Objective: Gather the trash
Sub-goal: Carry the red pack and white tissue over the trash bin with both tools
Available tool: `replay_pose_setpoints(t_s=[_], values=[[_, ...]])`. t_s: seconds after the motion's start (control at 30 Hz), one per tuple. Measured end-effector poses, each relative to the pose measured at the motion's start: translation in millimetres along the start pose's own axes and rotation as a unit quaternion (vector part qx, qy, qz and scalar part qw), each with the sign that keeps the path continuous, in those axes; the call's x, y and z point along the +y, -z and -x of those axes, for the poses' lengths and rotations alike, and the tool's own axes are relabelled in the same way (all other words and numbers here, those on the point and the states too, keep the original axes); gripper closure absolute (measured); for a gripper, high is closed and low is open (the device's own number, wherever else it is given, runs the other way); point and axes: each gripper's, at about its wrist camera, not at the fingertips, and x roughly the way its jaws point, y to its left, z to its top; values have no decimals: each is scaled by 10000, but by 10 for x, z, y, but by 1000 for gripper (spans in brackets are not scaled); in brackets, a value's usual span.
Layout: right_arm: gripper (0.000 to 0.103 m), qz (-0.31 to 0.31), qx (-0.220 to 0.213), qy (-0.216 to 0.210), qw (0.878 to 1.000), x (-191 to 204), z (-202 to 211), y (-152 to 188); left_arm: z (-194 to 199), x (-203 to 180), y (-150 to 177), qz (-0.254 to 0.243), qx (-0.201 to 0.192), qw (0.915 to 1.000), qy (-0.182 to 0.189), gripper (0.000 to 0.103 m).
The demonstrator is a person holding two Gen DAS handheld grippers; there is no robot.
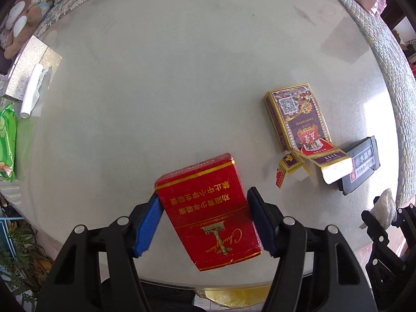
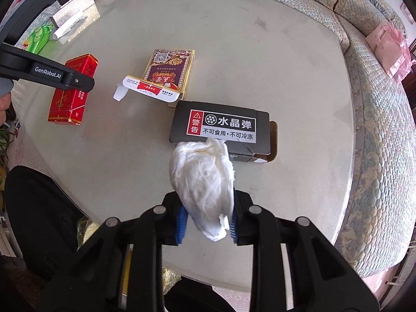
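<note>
My left gripper has its blue pads on both sides of a red cigarette pack near the table's front edge; the pack also shows in the right wrist view. Whether the pads press it I cannot tell for sure, but they touch its sides. My right gripper is shut on a crumpled white tissue, held above the table. A torn-open purple and gold cigarette pack and a dark grey box lie on the table.
The round pale table is ringed by a patterned sofa. At the left edge lie a silver tissue box, a white paper roll and a green packet. A pink bag lies on the sofa.
</note>
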Motion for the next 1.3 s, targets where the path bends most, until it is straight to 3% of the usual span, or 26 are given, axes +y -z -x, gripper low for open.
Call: replay_pose_setpoints(t_s=[0.3,0.6,0.93,1.3], values=[[77,181,-433,45,9989,323,673,183,996,36,598,-574,-585,9966,68,40],[77,309,-650,68,9974,705,1231,616,1456,190,1471,-946,-811,9922,76,40],[77,425,-648,91,9970,1077,1444,1179,1514,53,2239,-1349,-915,9866,-80,40],[77,555,-430,-71,9975,1452,1275,1604,1109,-78,2794,-1682,-666,9834,133,40]])
